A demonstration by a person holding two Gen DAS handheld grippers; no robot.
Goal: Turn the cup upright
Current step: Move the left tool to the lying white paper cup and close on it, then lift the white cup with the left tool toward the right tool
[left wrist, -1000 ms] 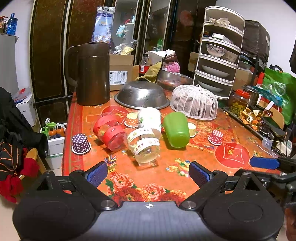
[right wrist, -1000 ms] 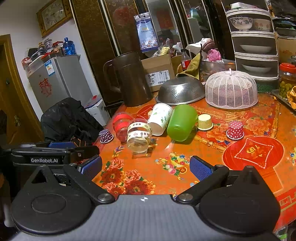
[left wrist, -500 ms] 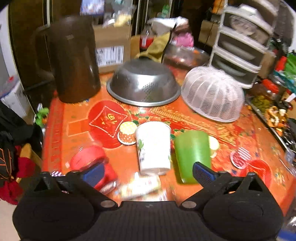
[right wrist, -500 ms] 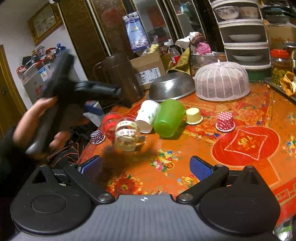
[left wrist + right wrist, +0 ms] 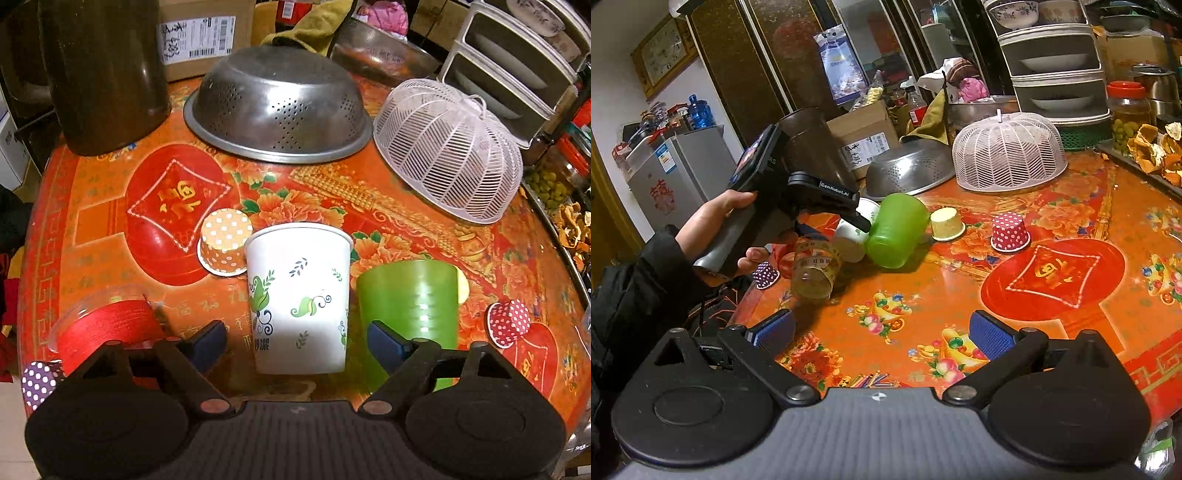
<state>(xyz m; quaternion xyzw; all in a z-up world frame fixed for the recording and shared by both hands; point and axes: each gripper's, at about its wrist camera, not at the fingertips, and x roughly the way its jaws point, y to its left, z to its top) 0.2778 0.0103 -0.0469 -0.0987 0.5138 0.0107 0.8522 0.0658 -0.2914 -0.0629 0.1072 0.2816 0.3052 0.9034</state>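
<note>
White paper cup with green leaf print (image 5: 299,295) lies on its side on the desk (image 5: 110,229) covered in orange-red floral cloth, wider rim toward the far side, narrower base toward the near side. Left gripper (image 5: 297,345) hangs over it, jaws apart, one blue pad on each side of the cup's near end; whether a pad touches the cup cannot be told. Just right of it, translucent green plastic cup (image 5: 410,299) also lies on its side, the two nearly touching. Orange polka-dot paper baking cup (image 5: 223,247) sits inverted just left of the white cup's rim; red polka-dot baking cup (image 5: 509,323) stands inverted to the right of the green cup. Clear tub with red contents (image 5: 107,325) lies near left. Far side: inverted perforated steel colander (image 5: 277,107), white plastic mesh food cover (image 5: 448,151) to its right, dark brown jug (image 5: 103,74) at far left. From the right wrist view, the right gripper (image 5: 881,332) sits low over the near part of the desk, well apart from the cups, jaws apart and holding nothing; a bare hand (image 5: 716,218) grips the left tool's handle above a clear labelled jar (image 5: 814,273) on its side.
</note>
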